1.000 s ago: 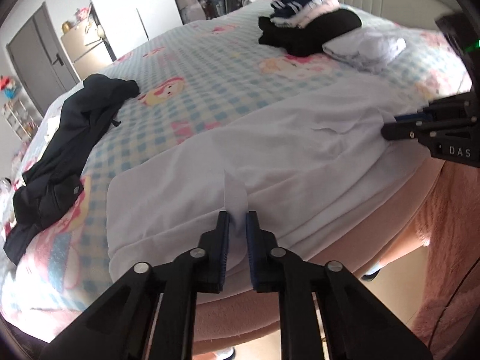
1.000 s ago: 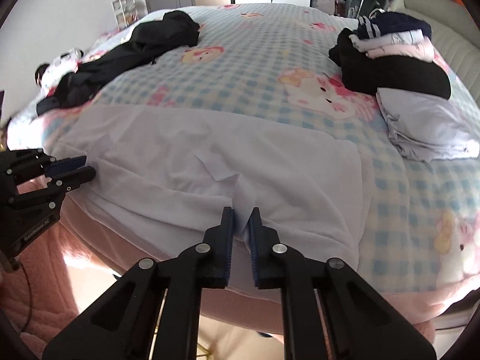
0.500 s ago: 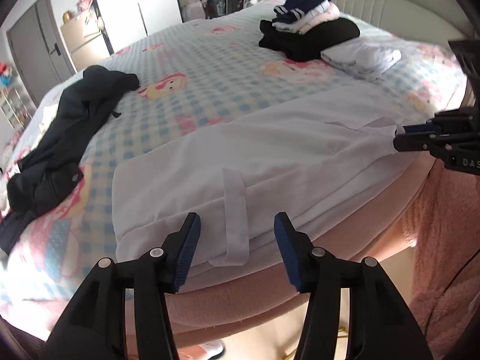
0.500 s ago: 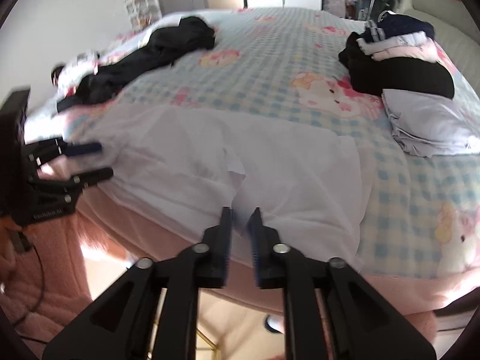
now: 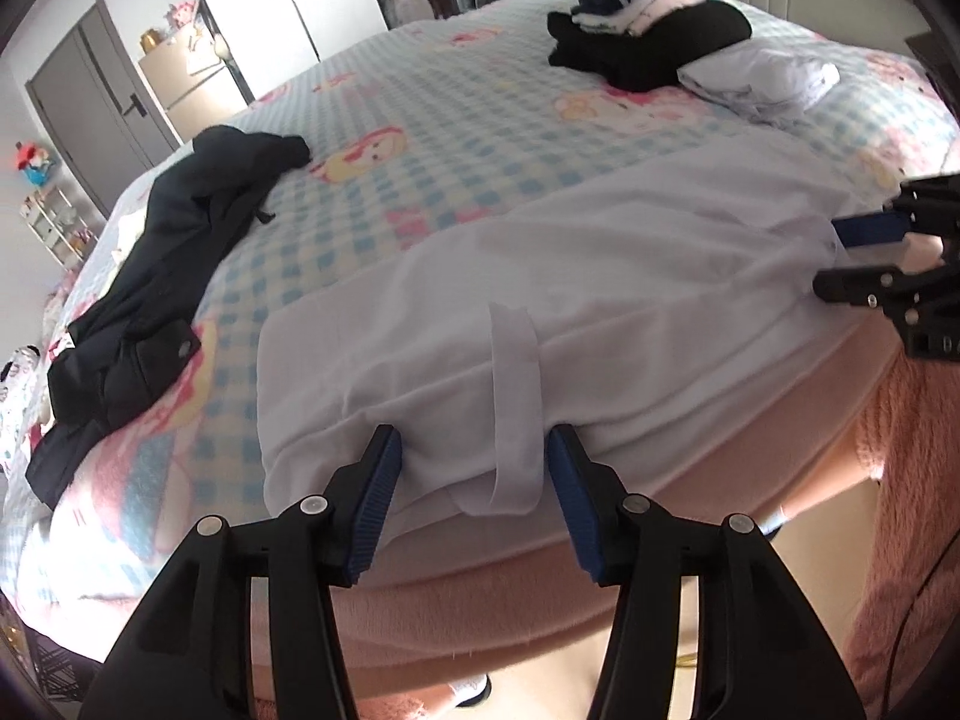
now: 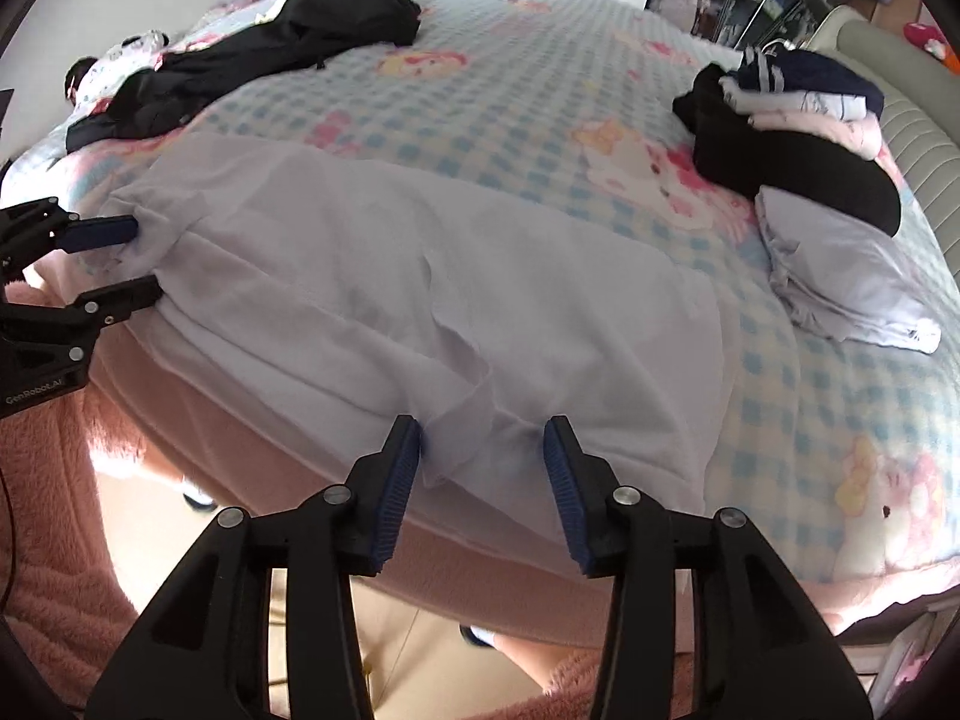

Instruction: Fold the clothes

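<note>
Left wrist view: white garment (image 5: 600, 276) lies flat across frame centre on the bed's (image 5: 480, 120) near edge, a strap drooping over. Left gripper (image 5: 471, 468) closing, pads clear of cloth.

Right wrist view: same garment (image 6: 420, 276), wrinkled, centre. Right gripper (image 6: 483, 450) opening, hem loose between the pads.

A bed with a checked cartoon-print cover (image 5: 480, 120) fills the frame. A white garment (image 5: 600, 276) sprawls across its near edge, dark clothing (image 5: 180, 252) lies at left, and a folded stack (image 5: 648, 18) sits upper right beside a pale, possibly lilac, folded piece (image 5: 762, 78).
</note>
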